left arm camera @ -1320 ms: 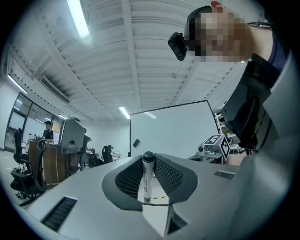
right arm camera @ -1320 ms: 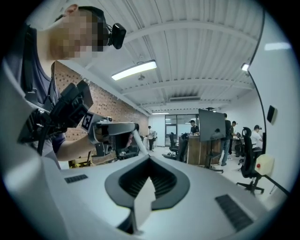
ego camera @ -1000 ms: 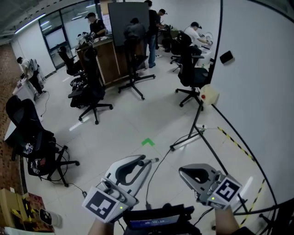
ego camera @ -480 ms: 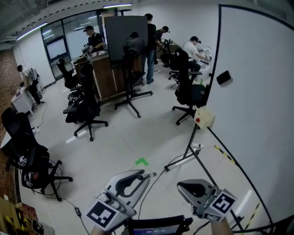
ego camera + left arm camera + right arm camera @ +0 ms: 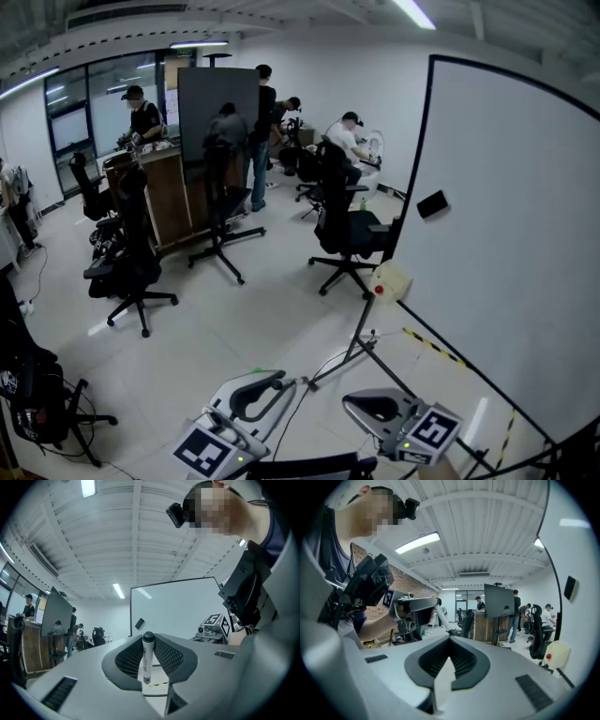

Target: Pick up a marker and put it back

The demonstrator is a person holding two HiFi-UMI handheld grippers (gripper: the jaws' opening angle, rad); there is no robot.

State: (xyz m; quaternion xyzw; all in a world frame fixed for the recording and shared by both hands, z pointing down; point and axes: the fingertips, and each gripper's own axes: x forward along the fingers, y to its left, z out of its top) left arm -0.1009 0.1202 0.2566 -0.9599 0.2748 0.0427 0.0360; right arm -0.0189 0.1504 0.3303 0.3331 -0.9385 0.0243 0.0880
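OFFICE FLOOR: A person's L gripper [image 5: 148, 640] is clamped on a marker [image 5: 147, 663]. The marker is a slim white cylinder w/ a rounded dark cap and fine print on the barrel. It stands upright btwn two dark pads [image 5: 169, 656] of diamond-mesh texture, set in smooth matte-grey moulded shells. It is held in the air low in front of the person, clear of the whiteboard [image 5: 506, 262]. The R gripper [image 5: 450, 641], same grey plastic build, has its ribbed black pads [image 5: 462, 661] closed together w/ nothing btwn them. Both tools point out over a glossy pale tile floor [image 5: 216, 328].

At right, the whiteboard shows a smooth white face in a thin black frame on a metal stand. A small dark rectangular block [image 5: 432, 203] sits on its face, and a cream box [image 5: 389, 279] w/ a red button sits at its lower corner. Yellow-and-black striped tape [image 5: 427, 342] runs along the floor below. Black swivel chairs [image 5: 342, 230] on star bases and several people [image 5: 352, 141] fill the background near a dark upright panel [image 5: 217, 112].
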